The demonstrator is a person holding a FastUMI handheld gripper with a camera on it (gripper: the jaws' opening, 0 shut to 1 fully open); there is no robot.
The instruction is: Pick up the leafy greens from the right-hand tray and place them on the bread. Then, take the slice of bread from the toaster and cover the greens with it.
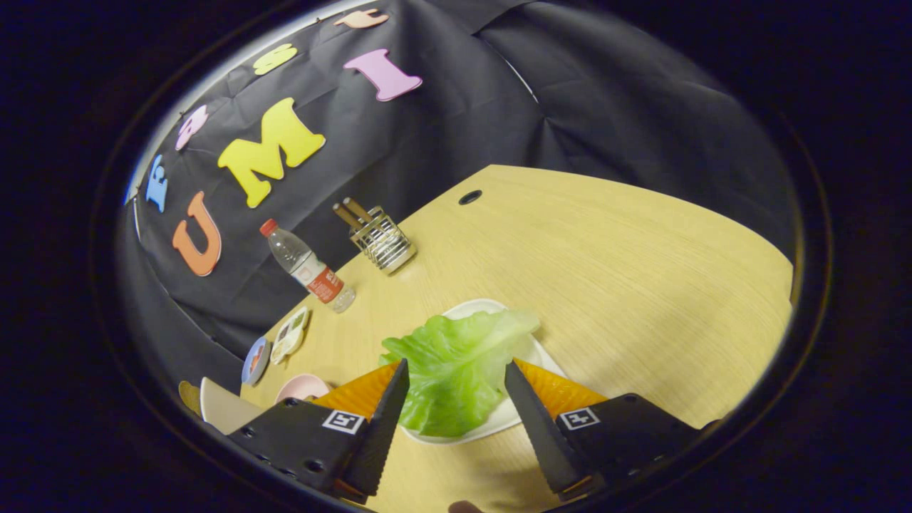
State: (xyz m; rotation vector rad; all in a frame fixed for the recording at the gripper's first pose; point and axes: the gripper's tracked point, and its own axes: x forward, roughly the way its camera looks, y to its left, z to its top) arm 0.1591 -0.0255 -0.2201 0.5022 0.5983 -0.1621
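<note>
Gripper view: we hold the hand-held gripper wide open over the wooden surface, gripping nothing. The lettuce leaf lies on a white tray, between the two fingers and reaching just beyond their tips, touching neither. Farther off, near the black cloth wall, stand a water bottle and a wire basket.

You will find no text you can read here. The water bottle by the booth wall wears a red label, but its print is too small to make out. Each finger of your hand-held gripper carries a square black-and-white marker tag, a pattern, not words.
</note>
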